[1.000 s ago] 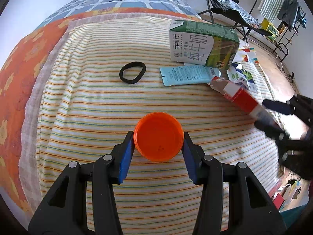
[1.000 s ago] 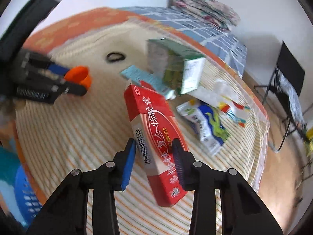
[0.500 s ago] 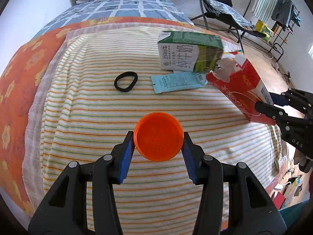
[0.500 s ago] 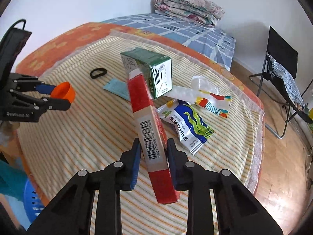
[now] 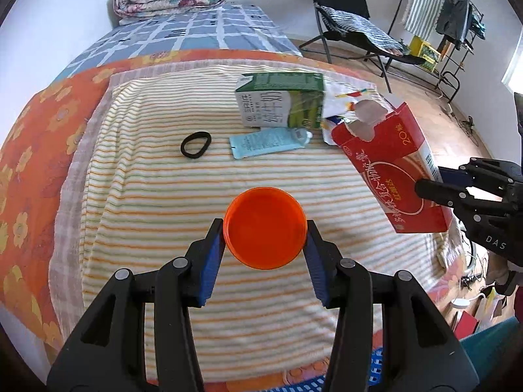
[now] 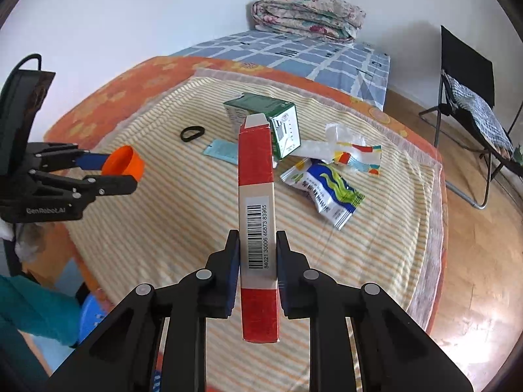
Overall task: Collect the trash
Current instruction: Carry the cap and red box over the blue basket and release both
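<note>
Closest to us, our left hand-held gripper (image 5: 265, 242) is about half open with its blue pads pressed on either side of an orange cup (image 5: 265, 227), lifted clear of the bed. Our right hand-held gripper (image 6: 257, 258) has just been closing and is now clamped tight on the narrow sides of a red box (image 6: 257, 228), barcode edge facing us, torn top end pointing away, also up in the air.

Below both is the striped blanket (image 5: 147, 196) on the bed. Further out on it we've got a black hair tie (image 5: 195, 144) lying by itself, then a light blue flat packet (image 5: 264, 142) just in front of a green and white milk carton (image 5: 281, 104) lying on its side. Off to the right of the carton sit a blue and green wrapper (image 6: 323, 192) and a white wrapper with coloured patches (image 6: 346, 152), touching each other.

Way at the back there's a folded quilt (image 6: 307, 16) against the wall and a black folding chair (image 6: 467, 75) on the wooden floor.
</note>
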`<act>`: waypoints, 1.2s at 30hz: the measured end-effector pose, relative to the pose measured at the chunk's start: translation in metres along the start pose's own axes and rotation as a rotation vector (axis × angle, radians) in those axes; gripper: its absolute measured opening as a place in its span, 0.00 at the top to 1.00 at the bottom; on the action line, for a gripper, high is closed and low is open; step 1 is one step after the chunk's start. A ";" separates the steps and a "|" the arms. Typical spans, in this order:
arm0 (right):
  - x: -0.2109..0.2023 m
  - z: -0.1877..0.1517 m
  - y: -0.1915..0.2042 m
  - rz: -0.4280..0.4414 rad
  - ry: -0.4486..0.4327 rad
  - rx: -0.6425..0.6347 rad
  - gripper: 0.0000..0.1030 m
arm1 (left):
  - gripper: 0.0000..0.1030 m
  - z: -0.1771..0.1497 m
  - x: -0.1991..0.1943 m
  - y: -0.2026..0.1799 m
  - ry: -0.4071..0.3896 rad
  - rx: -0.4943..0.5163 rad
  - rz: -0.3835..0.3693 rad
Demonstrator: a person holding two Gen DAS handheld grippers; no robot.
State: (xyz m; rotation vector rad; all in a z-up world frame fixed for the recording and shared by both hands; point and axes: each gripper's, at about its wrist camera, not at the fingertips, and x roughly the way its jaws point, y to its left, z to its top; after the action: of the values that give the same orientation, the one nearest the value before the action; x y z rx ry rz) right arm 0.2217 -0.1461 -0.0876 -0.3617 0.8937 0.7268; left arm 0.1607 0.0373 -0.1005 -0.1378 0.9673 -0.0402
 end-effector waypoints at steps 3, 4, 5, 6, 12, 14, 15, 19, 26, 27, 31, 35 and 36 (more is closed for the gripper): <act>-0.016 -0.006 0.010 0.018 -0.013 0.000 0.82 | 0.53 -0.008 -0.012 -0.007 -0.010 0.015 -0.014; -0.021 -0.008 0.013 0.021 -0.018 0.000 0.82 | 0.53 -0.011 -0.017 -0.009 -0.014 0.022 -0.018; -0.025 -0.009 0.015 0.023 -0.022 0.002 0.82 | 0.53 -0.015 -0.020 -0.011 -0.016 0.029 -0.021; -0.030 -0.011 0.018 0.027 -0.026 0.004 0.82 | 0.53 -0.018 -0.022 -0.013 -0.017 0.035 -0.022; -0.052 -0.026 0.033 0.054 -0.037 0.018 0.82 | 0.53 -0.045 -0.039 -0.025 -0.007 0.074 -0.043; -0.059 -0.032 0.039 0.067 -0.046 0.024 0.82 | 0.53 -0.053 -0.045 -0.029 -0.002 0.082 -0.056; -0.061 -0.034 0.042 0.072 -0.049 0.028 0.82 | 0.53 -0.059 -0.047 -0.032 0.001 0.088 -0.064; -0.069 -0.045 0.054 0.087 -0.055 0.037 0.82 | 0.53 -0.074 -0.054 -0.041 0.010 0.100 -0.086; -0.076 -0.071 0.066 0.125 -0.049 0.082 0.82 | 0.53 -0.106 -0.055 -0.049 0.059 0.093 -0.119; -0.077 -0.075 0.068 0.133 -0.047 0.091 0.82 | 0.53 -0.111 -0.055 -0.050 0.068 0.092 -0.123; -0.078 -0.091 0.073 0.166 -0.038 0.117 0.82 | 0.53 -0.128 -0.055 -0.054 0.086 0.105 -0.122; -0.083 -0.103 0.080 0.203 -0.042 0.127 0.82 | 0.53 -0.146 -0.056 -0.058 0.105 0.108 -0.132; -0.083 -0.106 0.082 0.210 -0.041 0.130 0.82 | 0.53 -0.149 -0.055 -0.058 0.110 0.107 -0.133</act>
State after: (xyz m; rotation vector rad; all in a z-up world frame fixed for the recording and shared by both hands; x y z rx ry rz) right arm 0.0680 -0.1829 -0.0825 -0.1383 0.9441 0.8616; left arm 0.0081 -0.0301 -0.1310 -0.1020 1.0623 -0.2231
